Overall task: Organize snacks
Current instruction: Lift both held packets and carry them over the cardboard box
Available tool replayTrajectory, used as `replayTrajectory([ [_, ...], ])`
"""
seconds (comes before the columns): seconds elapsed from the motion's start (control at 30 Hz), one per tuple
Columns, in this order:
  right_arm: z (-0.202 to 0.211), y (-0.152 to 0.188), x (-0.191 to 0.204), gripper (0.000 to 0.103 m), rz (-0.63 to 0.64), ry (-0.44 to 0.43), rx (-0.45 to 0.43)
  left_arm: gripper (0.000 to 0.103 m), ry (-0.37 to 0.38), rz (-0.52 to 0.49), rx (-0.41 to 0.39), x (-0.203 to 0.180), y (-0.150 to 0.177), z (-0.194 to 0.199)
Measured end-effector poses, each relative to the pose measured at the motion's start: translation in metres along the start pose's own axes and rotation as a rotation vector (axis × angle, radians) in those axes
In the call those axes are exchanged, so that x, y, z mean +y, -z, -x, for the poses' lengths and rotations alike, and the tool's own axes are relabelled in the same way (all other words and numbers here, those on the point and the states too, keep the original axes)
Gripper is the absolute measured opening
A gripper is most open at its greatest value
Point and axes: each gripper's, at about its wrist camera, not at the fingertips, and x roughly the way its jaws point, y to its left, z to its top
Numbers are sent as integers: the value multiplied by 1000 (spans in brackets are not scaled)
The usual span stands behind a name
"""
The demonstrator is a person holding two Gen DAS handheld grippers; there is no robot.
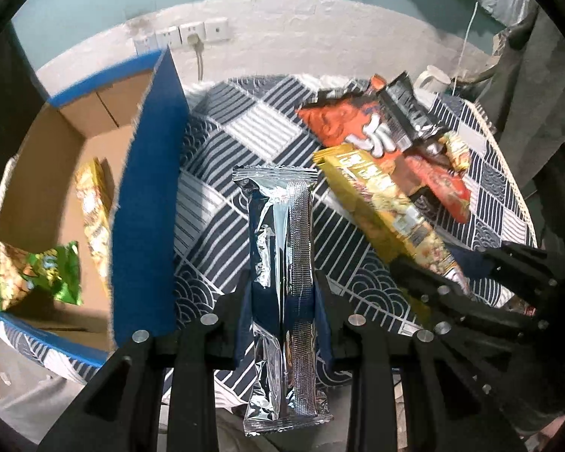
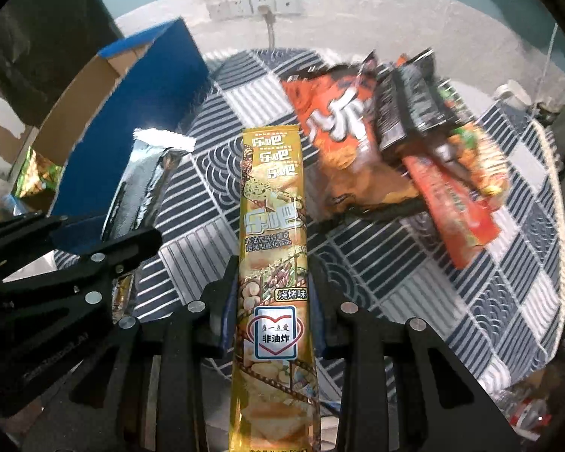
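My left gripper (image 1: 282, 297) is shut on a long silver foil snack pack (image 1: 280, 263), held above the patterned tablecloth (image 1: 222, 143). My right gripper (image 2: 273, 282) is shut on a long yellow chip pack (image 2: 273, 226). In the left wrist view the yellow pack (image 1: 388, 203) and the right gripper (image 1: 455, 286) show at the right. In the right wrist view the silver pack (image 2: 139, 184) and the left gripper (image 2: 94, 263) show at the left. A blue cardboard box (image 1: 147, 196) stands to the left, holding a green bag (image 1: 37, 275) and a yellow pack (image 1: 94, 207).
A heap of snacks lies at the far right of the cloth: an orange bag (image 2: 339, 124), a black pack (image 2: 406, 101) and a red pack (image 2: 455, 207). A white mug (image 1: 433, 77) stands behind it. Wall sockets (image 1: 184, 35) sit on the white wall beyond.
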Motion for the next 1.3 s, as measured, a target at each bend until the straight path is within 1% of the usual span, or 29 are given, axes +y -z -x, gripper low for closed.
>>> replayTrajectory([
  [0.03,10,2,-1,31,-1,10,-15,30,-2,-2,-14,-1,-1,5],
  [0.1,18,-2,-2,31,-5,26,-35,30,-3,-4,-44,-2,-3,17],
  [0.2,36,-6,-6,30,-21,29,-64,30,5,1,-81,-2,-9,33],
  [0.33,59,-9,-8,30,-32,30,-111,30,-23,-8,-145,1,-16,52],
  [0.53,83,-22,-5,30,-31,40,-169,30,-28,23,-194,12,-26,70],
  [0.83,86,-41,13,30,-9,23,-186,30,-16,66,-228,33,-36,86],
  [1.03,84,-57,35,30,16,9,-188,30,-44,103,-248,56,-38,92],
  [1.13,83,-68,52,30,32,-4,-189,30,-71,126,-262,74,-38,94],
  [1.3,75,-84,85,30,72,-33,-178,30,-106,187,-259,111,-37,91],
])
